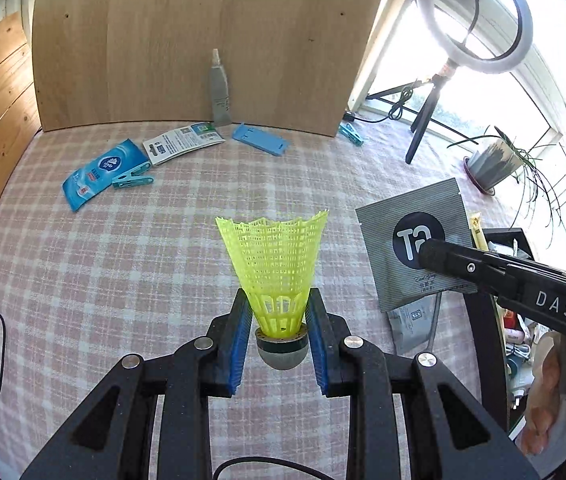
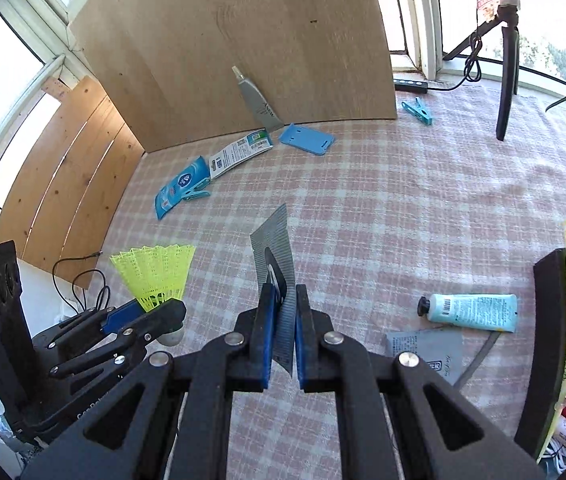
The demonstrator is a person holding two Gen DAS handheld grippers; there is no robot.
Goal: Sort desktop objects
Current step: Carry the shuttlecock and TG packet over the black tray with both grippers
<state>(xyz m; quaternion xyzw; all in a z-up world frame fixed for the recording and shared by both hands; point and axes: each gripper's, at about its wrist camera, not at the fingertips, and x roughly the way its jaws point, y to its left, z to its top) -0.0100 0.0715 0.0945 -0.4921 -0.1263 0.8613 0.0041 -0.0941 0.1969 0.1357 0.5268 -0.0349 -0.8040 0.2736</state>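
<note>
left gripper [image 1: 279, 312] clamps shuttlecock [image 1: 275, 256] | right gripper [image 2: 283, 300] pinches grey sachet [image 2: 277, 256], apparently lifted

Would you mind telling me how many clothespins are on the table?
2: one clothespin lies on the blue packet at the far left; the other lies by the board's right edge. More may be hidden.

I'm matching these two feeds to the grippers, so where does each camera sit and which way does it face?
Left wrist: sits on the left gripper, faces the wooden board across the checked tablecloth; shows its fingers on the yellow shuttlecock, plus the right gripper and a hand.
Right wrist: sits on the right gripper, faces the same board; shows its fingers clamping a grey sachet, plus the left gripper.
Shared: shuttlecock, sachet, board, blue wipes pack.
</note>
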